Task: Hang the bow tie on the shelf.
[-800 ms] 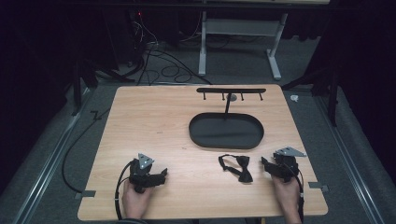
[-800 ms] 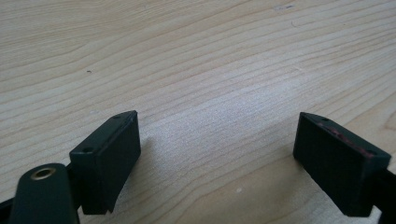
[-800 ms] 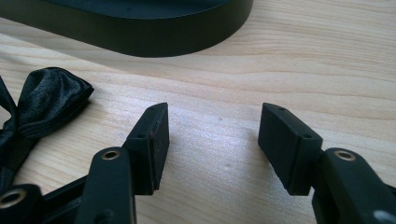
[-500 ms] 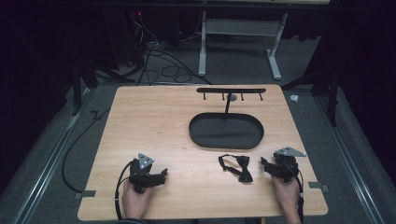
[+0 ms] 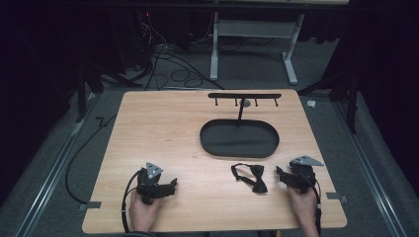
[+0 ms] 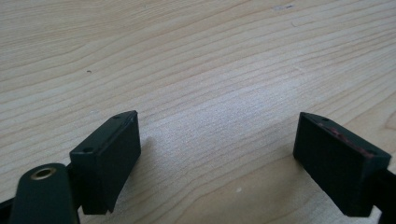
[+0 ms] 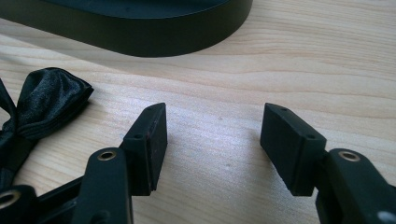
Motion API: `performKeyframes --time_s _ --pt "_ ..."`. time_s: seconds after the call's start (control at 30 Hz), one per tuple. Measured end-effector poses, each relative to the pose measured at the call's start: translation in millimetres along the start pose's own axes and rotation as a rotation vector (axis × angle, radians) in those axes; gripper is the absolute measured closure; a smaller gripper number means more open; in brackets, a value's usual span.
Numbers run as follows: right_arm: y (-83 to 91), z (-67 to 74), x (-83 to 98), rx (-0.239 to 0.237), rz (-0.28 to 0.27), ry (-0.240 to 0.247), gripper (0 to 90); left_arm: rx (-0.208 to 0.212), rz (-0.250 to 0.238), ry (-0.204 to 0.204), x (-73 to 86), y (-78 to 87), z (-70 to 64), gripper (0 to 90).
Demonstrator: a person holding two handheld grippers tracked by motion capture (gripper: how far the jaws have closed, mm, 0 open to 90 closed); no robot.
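Because the bow tie lies flat on the desk just beside the right claw, the step in hand is judged to be a pick of that tie, and it is best done with a low, level approach. In the right gripper view the right claw stands wide open, with bare wood between its jaws; it holds nothing and touches nothing, and the tie sits off to the left of the left jaw, clear of it. To grip well, swing the claw toward the tie until the knot at its centre lies between the pads, then lower until the tips nearly meet the wood before closing; a grip on one satin wing alone would probably let the fabric slide or unfold. Keep the strap loop in sight, since it could snag. The left claw rests near the front edge, well apart from the tie; in the left gripper view it is likewise wide open over bare wood and empty. Farther back stands the oval tray, and behind it the hook rack rising on its post, the likely place for the tie.
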State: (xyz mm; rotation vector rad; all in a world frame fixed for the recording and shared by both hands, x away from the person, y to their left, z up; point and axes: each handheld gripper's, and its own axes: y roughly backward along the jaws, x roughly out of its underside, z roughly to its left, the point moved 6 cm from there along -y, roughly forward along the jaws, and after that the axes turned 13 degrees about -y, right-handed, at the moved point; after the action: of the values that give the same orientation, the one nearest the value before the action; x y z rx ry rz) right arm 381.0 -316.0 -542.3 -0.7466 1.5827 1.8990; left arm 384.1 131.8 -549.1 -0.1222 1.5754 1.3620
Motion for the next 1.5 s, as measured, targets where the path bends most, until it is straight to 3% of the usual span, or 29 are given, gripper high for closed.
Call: performKeyframes --time_s 0.57,0.97,1.17,1.5 --pt "0.3 0.2 0.2 0.002 0.0 -0.007 42.9 0.001 0.002 -0.002 0.0 0.1 0.1 15.3" --pt "-0.3 1.4 -0.4 -0.017 0.02 0.021 38.4 0.001 0.002 -0.001 0.0 0.1 0.1 15.3" --pt "9.3 2.9 -4.2 -0.036 0.015 0.024 42.6 0.001 0.002 0.0 0.0 0.1 0.0 15.3" --pt "23.5 17.7 -5.3 -0.138 0.013 0.03 44.0 0.001 0.002 0.0 0.0 0.1 0.0 15.3"
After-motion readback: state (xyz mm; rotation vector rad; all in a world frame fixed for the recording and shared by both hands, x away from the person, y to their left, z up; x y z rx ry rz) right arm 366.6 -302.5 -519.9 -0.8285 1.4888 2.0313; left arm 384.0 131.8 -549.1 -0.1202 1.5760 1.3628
